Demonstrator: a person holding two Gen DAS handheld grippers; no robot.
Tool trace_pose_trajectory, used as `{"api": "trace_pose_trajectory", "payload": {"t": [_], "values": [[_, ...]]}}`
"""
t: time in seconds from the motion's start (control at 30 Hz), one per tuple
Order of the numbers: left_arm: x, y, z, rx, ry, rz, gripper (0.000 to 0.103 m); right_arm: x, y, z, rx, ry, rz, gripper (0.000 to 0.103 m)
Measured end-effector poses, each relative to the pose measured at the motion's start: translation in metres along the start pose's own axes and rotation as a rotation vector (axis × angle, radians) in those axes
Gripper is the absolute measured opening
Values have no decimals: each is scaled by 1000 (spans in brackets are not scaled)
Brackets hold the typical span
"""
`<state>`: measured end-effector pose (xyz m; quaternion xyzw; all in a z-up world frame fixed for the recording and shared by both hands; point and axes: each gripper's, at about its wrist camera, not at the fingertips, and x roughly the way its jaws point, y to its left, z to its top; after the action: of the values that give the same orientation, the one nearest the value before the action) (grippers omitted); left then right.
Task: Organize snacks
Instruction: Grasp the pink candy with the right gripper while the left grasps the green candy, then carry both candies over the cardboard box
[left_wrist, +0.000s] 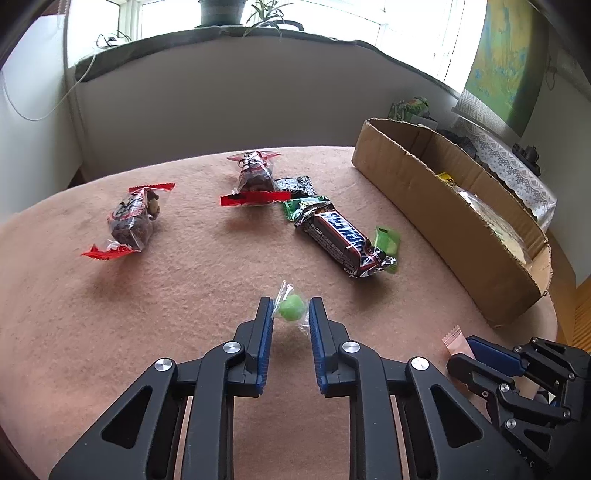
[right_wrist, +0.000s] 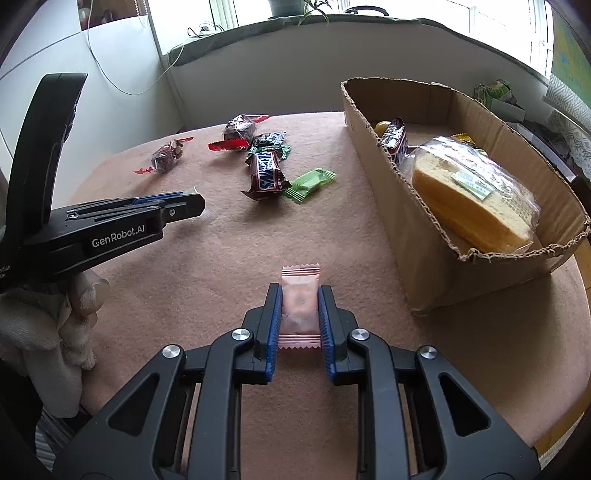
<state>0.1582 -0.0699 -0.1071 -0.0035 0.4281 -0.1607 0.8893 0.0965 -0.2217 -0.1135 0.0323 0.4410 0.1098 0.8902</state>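
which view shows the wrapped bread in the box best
The right wrist view: the wrapped bread lies open to sight inside the cardboard box. The left wrist view shows only a sliver of it over the box wall.

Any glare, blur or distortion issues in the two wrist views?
Left wrist: windows blown out; strong fisheye bends the box; green candy sharp between the left gripper pads, soft shadows. Right wrist: same window glare, dark corner vignette; pink candy in the right gripper crisp, no motion blur.
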Motion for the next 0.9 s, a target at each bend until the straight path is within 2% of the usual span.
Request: {"api": "trace_pose_trajectory", "payload": {"t": [0.23,0.47,0.7,0.9], "values": [[1,-5,-1,11,0,5,16,-8,0,-2,5,-13,7,20],[-16,-4,1,-17,-40,-14,16,-30,-4,1,15,-57,26,20],[-41,-6,11,-40,-94,-52,16,-63,-4,13,11,-133,61,20],[-52,-19,25,-43,-134,-105,16,-86,-17,34,2,-197,44,20]]}}
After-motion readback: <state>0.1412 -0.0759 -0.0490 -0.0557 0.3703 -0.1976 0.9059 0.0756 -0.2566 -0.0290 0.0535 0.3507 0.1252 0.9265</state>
